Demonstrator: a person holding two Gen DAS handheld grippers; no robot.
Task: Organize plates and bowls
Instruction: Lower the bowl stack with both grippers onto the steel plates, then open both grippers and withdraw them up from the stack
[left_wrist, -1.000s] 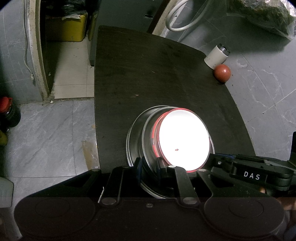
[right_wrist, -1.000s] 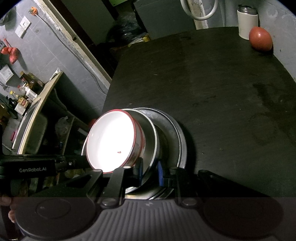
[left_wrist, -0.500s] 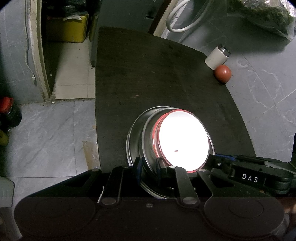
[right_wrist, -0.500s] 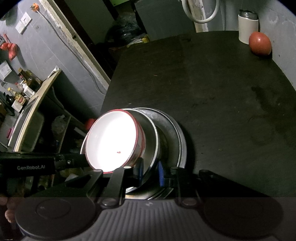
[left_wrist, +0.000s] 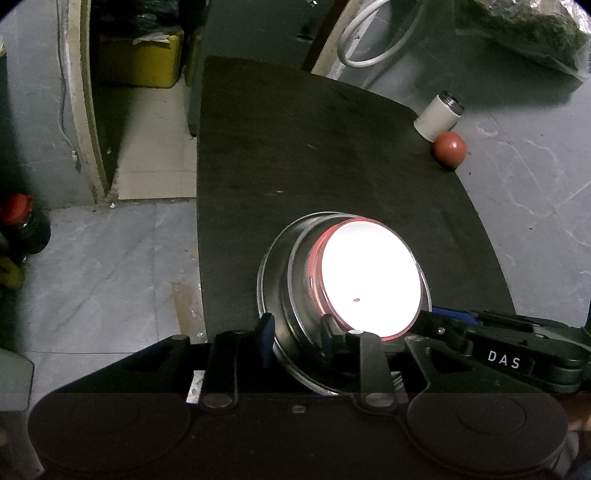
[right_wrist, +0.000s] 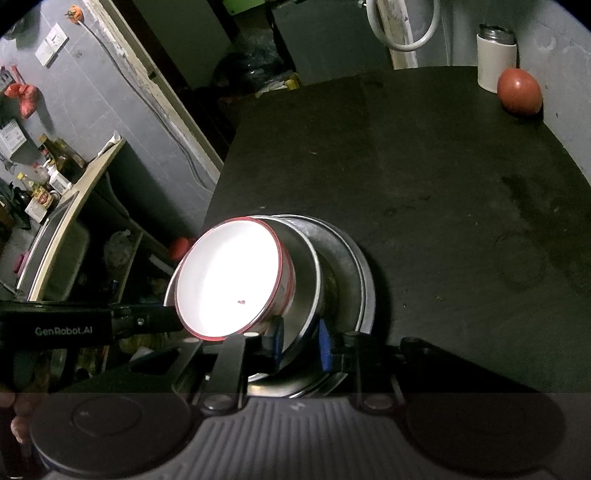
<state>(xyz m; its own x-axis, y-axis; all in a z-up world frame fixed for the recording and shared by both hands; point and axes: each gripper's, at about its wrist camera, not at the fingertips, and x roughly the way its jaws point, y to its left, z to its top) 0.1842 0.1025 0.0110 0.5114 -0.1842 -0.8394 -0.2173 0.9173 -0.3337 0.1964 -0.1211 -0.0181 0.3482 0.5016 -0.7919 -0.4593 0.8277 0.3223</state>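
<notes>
A white bowl with a red rim (left_wrist: 369, 280) (right_wrist: 229, 280) lies tilted inside a steel bowl (left_wrist: 295, 266) (right_wrist: 306, 280). That steel bowl sits in a wider steel plate (left_wrist: 266, 280) (right_wrist: 356, 280) near the front left edge of the black table (left_wrist: 295, 147). My left gripper (left_wrist: 296, 330) straddles the steel rims. Its jaws are opening and the pads stand off the metal. My right gripper (right_wrist: 301, 341) straddles the steel bowl's rim on the other side. Its jaws are also opening, with a thin gap at the right pad.
At the table's far right corner a white canister (left_wrist: 437, 116) (right_wrist: 495, 61) stands beside a red ball-like fruit (left_wrist: 448, 149) (right_wrist: 519, 90). The table's left edge drops to a tiled floor (left_wrist: 110, 277). A white hose loop (left_wrist: 369, 44) hangs behind.
The left jaws have spread clearly wider around the steel rims. The right jaws have spread slightly. Both hands and the stack have stayed where they were.
</notes>
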